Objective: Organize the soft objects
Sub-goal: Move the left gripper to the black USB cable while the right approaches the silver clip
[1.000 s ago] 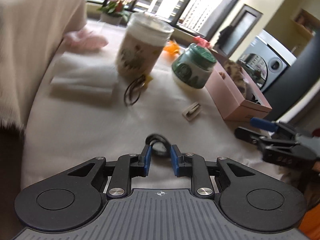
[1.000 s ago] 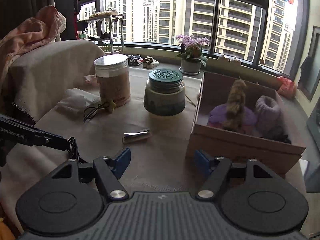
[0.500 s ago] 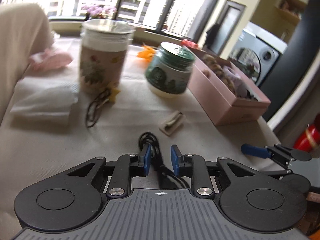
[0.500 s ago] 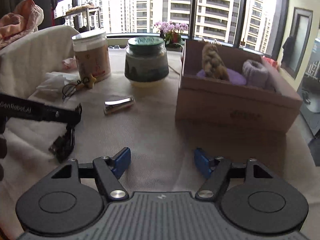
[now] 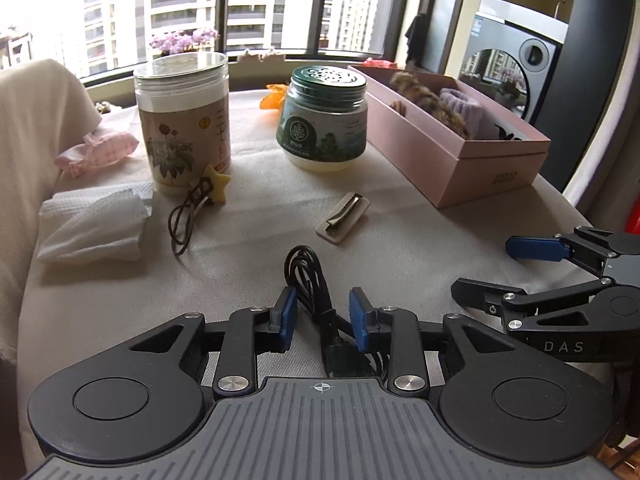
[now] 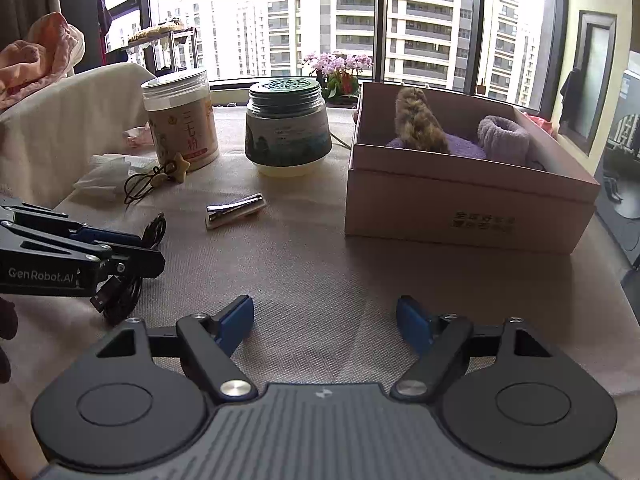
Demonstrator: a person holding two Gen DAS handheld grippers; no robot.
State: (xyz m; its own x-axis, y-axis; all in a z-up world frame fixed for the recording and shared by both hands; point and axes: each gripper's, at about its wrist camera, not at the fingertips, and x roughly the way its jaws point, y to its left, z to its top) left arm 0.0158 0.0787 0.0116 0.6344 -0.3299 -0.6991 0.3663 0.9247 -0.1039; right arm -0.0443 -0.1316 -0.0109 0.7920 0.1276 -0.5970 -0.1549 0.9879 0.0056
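Observation:
My left gripper (image 5: 322,314) holds a coiled black cable (image 5: 310,280) loosely between its blue pads, just above the beige tablecloth; it also shows at the left of the right wrist view (image 6: 124,240), with the cable (image 6: 120,292) hanging under it. My right gripper (image 6: 325,322) is open and empty over the cloth, in front of the pink box (image 6: 460,204). The box holds a brown furry item (image 6: 418,124) and a purple soft roll (image 6: 504,136). A metal hair clip (image 6: 235,211) and a dark hair tie with a star charm (image 5: 200,204) lie on the cloth.
A tall floral canister (image 5: 184,120) and a green-lidded jar (image 5: 324,120) stand behind the small items. Crumpled white tissue (image 5: 94,226) and a pink cloth (image 5: 98,150) lie at the left, by a cream-draped chair (image 6: 60,128). The table edge runs at the right.
The left gripper has lifted and levelled with the cable in it and widened a little. The right gripper has moved closer to the box, still open.

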